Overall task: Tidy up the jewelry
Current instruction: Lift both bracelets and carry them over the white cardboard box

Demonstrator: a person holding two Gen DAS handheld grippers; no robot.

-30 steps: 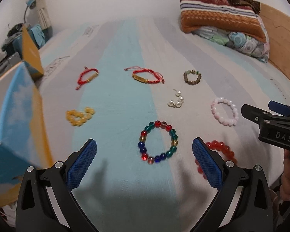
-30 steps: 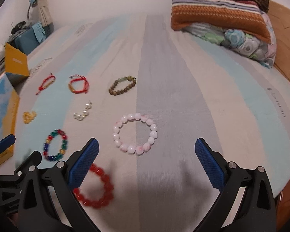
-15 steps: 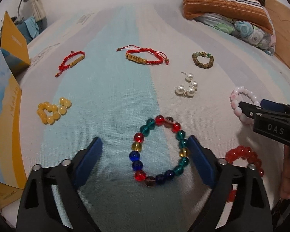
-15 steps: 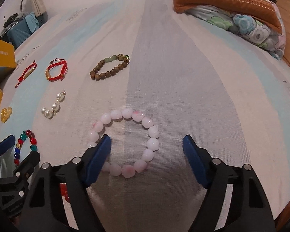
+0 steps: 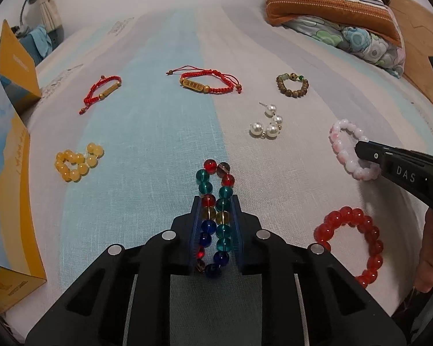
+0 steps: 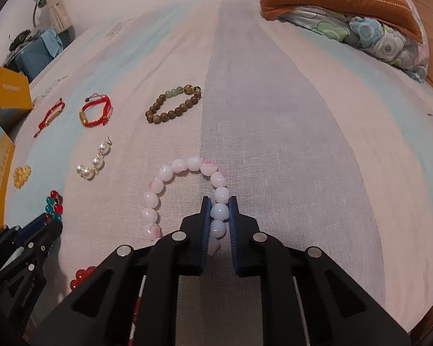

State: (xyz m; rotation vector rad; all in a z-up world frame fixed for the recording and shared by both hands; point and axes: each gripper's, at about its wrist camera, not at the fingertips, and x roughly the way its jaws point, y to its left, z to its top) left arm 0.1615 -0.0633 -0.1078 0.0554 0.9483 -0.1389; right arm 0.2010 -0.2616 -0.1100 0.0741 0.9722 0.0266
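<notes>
on the bed (image 5: 164,132), two hand-held grippers each clamp one bracelet among eight pieces.

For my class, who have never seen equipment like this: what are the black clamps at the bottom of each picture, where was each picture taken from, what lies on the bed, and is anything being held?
There is no robot. A person holds a hand-operated gripper in each hand, and a wide-angle camera on each one looks forward along its two fingers.

The left gripper, seen from its own camera, has closed on the multicoloured bead bracelet, squeezing the loop narrow. The right gripper, in its own camera's picture, has closed on one side of the pink bead bracelet.

Lying loose on the striped bedsheet are a red bead bracelet, a yellow bead bracelet, a pearl piece, a brown bead bracelet and two red cord bracelets. An open yellow box stands at the left, pillows at the far end.
</notes>
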